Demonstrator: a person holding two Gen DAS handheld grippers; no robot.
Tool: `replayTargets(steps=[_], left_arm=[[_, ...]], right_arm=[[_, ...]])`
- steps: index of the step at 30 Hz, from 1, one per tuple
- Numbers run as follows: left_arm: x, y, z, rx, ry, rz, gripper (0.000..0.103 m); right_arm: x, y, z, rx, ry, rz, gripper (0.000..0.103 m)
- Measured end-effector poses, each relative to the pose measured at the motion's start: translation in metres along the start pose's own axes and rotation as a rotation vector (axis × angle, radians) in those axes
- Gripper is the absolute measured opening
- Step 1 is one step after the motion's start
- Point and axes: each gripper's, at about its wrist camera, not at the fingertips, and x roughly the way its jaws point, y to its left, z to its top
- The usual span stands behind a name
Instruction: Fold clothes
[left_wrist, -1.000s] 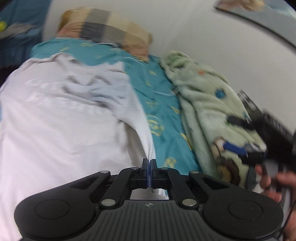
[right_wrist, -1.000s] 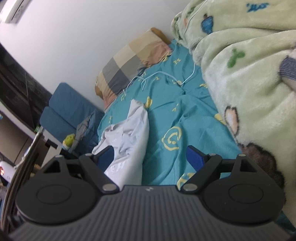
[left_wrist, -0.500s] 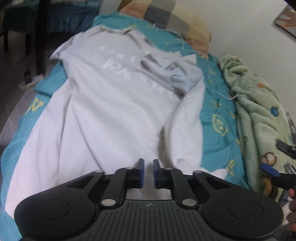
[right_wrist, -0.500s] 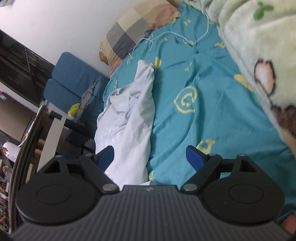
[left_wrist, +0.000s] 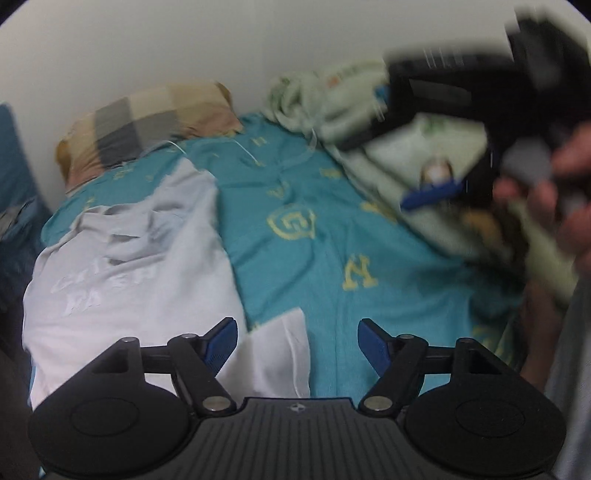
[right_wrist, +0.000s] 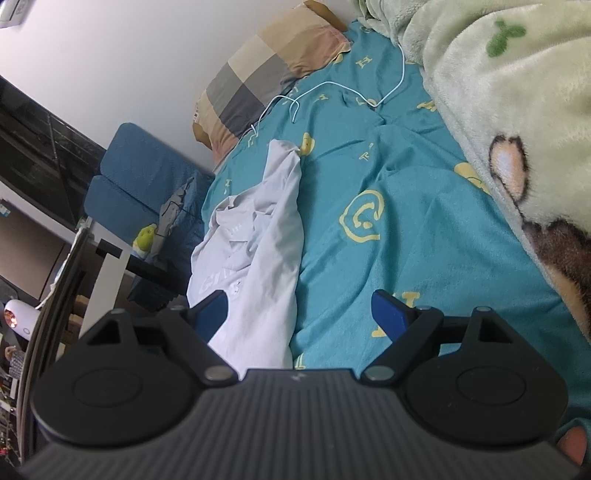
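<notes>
Lying limp and light on the bed sheet (left_wrist: 332, 258), the white shirt (left_wrist: 140, 280) is best being pinched at its near hem corner while the left gripper (left_wrist: 297, 336) is opening, nothing pressed between its jaws, and the right gripper (right_wrist: 299, 314) is being held wide and empty.

right gripper (left_wrist: 417, 144) blurred, shirt (left_wrist: 129, 280) hem cut off

We see a plain white wall (right_wrist: 122, 62) behind the bed's teal sheet (right_wrist: 406, 221), a checked pillow (right_wrist: 266, 70), a green blanket (right_wrist: 517, 92), and a blue sofa (right_wrist: 140, 184).
</notes>
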Motion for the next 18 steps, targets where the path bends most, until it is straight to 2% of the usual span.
replayTargets(steps=[2, 3, 4, 6, 11, 14, 17, 18], left_arm=[[0.023, -0.007, -0.007, 0.08, 0.056, 0.008, 0.071], [0.03, -0.008, -0.009, 0.103, 0.076, 0.013, 0.061], [0.036, -0.004, -0.012, 0.108, 0.088, 0.008, 0.038], [0.036, 0.008, -0.012, 0.067, 0.089, -0.039, 0.007], [-0.013, 0.035, -0.003, -0.024, 0.003, -0.171, 0.006], [-0.05, 0.048, -0.006, -0.052, 0.015, -0.24, 0.005], [-0.082, 0.06, -0.02, -0.061, 0.062, -0.273, 0.005], [-0.089, 0.065, -0.029, -0.082, 0.099, -0.268, 0.005]], right_arm=[[0.001, -0.002, 0.0, 0.005, 0.003, 0.0, 0.086], [0.002, -0.002, 0.0, 0.006, 0.006, 0.0, 0.086], [0.004, -0.003, 0.0, 0.008, 0.009, -0.003, 0.086], [0.007, -0.006, 0.0, 0.009, 0.015, -0.013, 0.086], [0.013, -0.008, 0.0, 0.008, 0.03, -0.022, 0.086], [0.013, -0.006, 0.0, -0.003, 0.036, -0.018, 0.086], [0.015, -0.003, -0.001, -0.016, 0.045, -0.016, 0.086], [0.015, -0.002, -0.001, -0.02, 0.049, -0.015, 0.086]])
